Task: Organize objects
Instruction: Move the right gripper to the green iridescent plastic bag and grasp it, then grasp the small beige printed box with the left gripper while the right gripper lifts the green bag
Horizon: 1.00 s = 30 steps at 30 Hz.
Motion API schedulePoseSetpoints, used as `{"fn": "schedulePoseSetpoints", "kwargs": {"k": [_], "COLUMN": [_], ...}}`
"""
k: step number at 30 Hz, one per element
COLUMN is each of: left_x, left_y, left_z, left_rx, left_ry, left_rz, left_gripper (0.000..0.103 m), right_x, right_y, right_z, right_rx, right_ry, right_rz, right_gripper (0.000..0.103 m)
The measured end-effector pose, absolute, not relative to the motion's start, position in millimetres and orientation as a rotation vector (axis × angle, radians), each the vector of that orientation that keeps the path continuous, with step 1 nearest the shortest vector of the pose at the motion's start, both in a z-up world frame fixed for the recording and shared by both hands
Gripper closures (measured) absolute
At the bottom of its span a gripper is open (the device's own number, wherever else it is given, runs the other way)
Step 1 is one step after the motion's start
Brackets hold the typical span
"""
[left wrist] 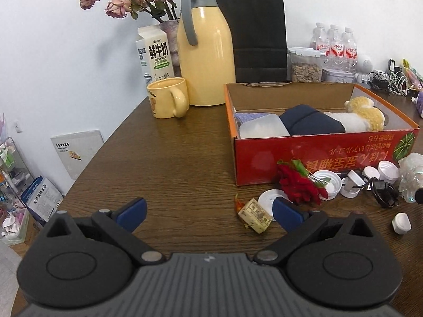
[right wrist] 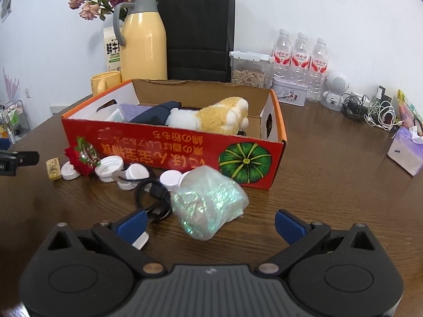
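A red cardboard box [left wrist: 317, 155] [right wrist: 171, 148] stands on the brown table, holding a plush toy [right wrist: 216, 116], a dark blue cloth [left wrist: 312, 121] and a clear container [left wrist: 261, 126]. In front of it lie a red artificial flower [left wrist: 301, 185] [right wrist: 79, 158], several white caps [left wrist: 327, 182] [right wrist: 111, 169], a black cable [right wrist: 153, 198], a small beige block [left wrist: 255, 215] [right wrist: 54, 169] and a shiny plastic bag [right wrist: 206, 200]. My left gripper [left wrist: 210, 211] is open, its right finger beside the block. My right gripper [right wrist: 211, 224] is open just before the bag.
A yellow thermos [left wrist: 206, 50], yellow mug [left wrist: 169, 97], milk carton [left wrist: 154, 52], flower vase and black paper bag [left wrist: 256, 31] stand behind the box. Water bottles [right wrist: 301, 60], a seed jar [right wrist: 248, 71], a tin, a white speaker, cables [right wrist: 370, 111] and tissues [right wrist: 407, 150] fill the right.
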<state>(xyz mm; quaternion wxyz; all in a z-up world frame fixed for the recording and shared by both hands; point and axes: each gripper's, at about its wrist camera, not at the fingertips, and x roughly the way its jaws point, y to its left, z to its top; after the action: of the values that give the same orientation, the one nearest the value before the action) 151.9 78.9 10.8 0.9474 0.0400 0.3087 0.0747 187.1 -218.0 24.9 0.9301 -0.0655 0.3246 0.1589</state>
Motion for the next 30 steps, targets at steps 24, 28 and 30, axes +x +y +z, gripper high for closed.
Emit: {"fn": "schedulePoseSetpoints", "kwargs": {"k": [24, 28, 30], "left_x": [164.8, 163.2, 161.8], "left_y": [61.5, 54.9, 50.8], "left_z": [-14.7, -20.3, -21.8], "left_rx": [0.183, 0.248, 0.274], "left_ry": [0.680, 0.660, 0.649], "left_rz": [0.132, 0.115, 0.101], "left_gripper": [0.000, 0.001, 0.005], "right_x": [199.8, 195.9, 194.7], "right_y": [-226.2, -226.0, -225.5], "right_z": [12.0, 9.1, 9.2], "right_rx": [-0.040, -0.038, -0.040], "right_ry": [0.614, 0.611, 0.609], "right_rz": [0.398, 0.397, 0.400], "right_gripper": [0.060, 0.060, 0.060]}}
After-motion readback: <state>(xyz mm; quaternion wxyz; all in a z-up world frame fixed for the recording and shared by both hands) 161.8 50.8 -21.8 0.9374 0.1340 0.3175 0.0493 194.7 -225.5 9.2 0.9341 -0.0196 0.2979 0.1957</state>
